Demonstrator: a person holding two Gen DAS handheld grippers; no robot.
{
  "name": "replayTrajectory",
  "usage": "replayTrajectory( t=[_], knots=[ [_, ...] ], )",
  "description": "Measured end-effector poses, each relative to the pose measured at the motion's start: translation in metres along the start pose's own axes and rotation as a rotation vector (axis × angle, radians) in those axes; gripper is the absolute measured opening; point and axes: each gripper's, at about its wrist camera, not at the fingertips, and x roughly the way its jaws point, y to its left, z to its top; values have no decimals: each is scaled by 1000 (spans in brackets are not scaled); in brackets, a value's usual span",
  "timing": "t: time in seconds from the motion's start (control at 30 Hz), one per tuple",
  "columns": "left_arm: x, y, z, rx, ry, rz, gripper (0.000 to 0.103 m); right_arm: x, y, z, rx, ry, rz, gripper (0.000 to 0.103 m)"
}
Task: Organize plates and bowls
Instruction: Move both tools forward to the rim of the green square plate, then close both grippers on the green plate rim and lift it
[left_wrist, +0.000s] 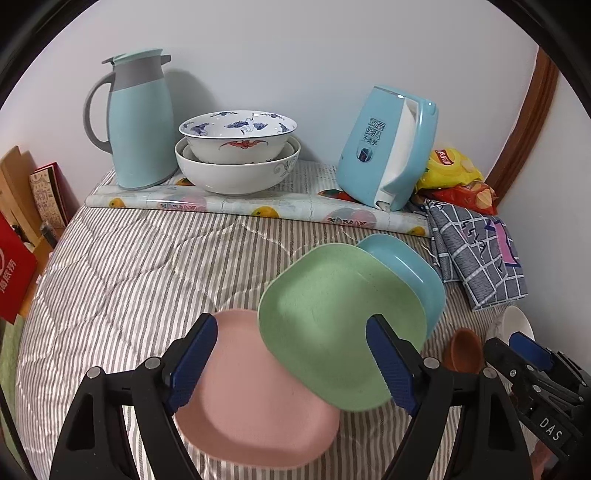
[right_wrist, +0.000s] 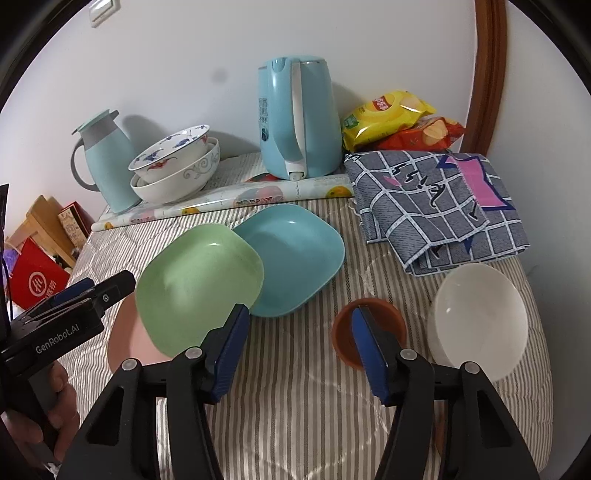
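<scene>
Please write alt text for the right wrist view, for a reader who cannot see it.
The right gripper, open, hovers over a striped cloth near a brown cup and a white bowl. Beyond lie overlapping green and blue plates.

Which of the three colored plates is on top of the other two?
The green plate. Its edges overlap both the pink plate and the blue plate.
</scene>
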Motion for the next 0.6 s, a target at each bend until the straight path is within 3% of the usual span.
replayTrajectory(
  t=[0.13,0.6],
  knots=[
    [18,1,5,3,23,-17,76,16,0,5,6,22,6,53],
    [77,10,24,-6,79,-25,62,74,20,13,-13,104,42,52]
  ],
)
